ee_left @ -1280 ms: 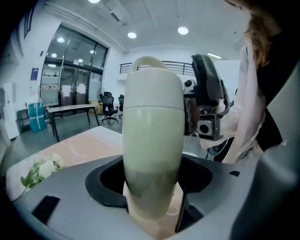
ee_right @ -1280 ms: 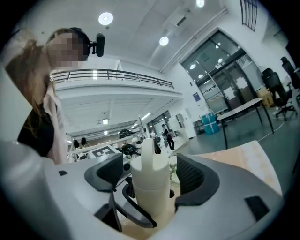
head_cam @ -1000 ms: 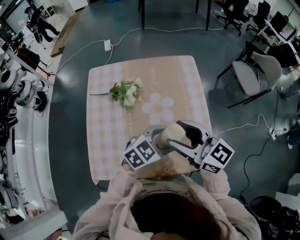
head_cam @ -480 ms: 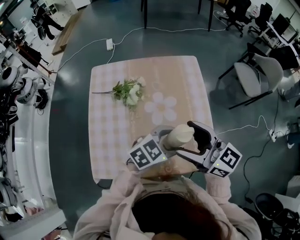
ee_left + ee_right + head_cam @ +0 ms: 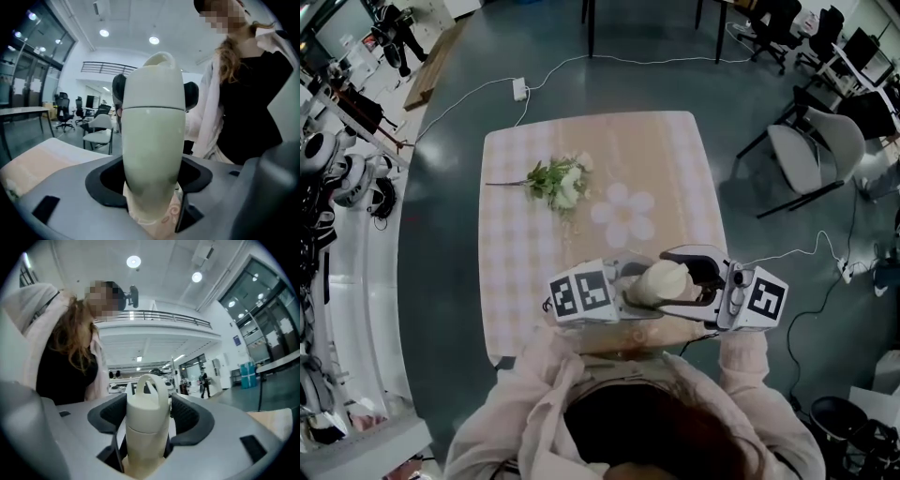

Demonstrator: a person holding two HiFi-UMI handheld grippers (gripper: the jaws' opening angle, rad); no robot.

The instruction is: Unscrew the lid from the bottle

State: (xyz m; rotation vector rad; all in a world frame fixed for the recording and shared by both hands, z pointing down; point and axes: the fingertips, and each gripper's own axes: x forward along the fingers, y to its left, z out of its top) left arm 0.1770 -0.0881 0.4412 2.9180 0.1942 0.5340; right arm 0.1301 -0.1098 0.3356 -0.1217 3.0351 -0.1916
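Observation:
A cream bottle [image 5: 661,281] is held in the air over the table's near edge, close to the person's chest, lying roughly level. My left gripper [image 5: 630,295] is shut on the bottle's body [image 5: 152,154], which fills the left gripper view. The lid [image 5: 146,406], with its loop handle [image 5: 148,383], sits on the bottle between the pads of my right gripper [image 5: 147,420]. The right jaws have just been closing, and the black pads [image 5: 190,416] now rest against the lid's sides. In the head view the right gripper [image 5: 698,281] meets the bottle from the right.
The pale checked table [image 5: 525,253] carries a bunch of white flowers [image 5: 555,183] and a white flower-shaped mat [image 5: 623,214]. A grey chair [image 5: 811,141] stands to the right. Cables and a power strip [image 5: 517,90] lie on the dark floor.
Both grippers have lifted the bottle a little and turned with it. The right gripper has swung out to the right, so the bottle now lies more across the view.

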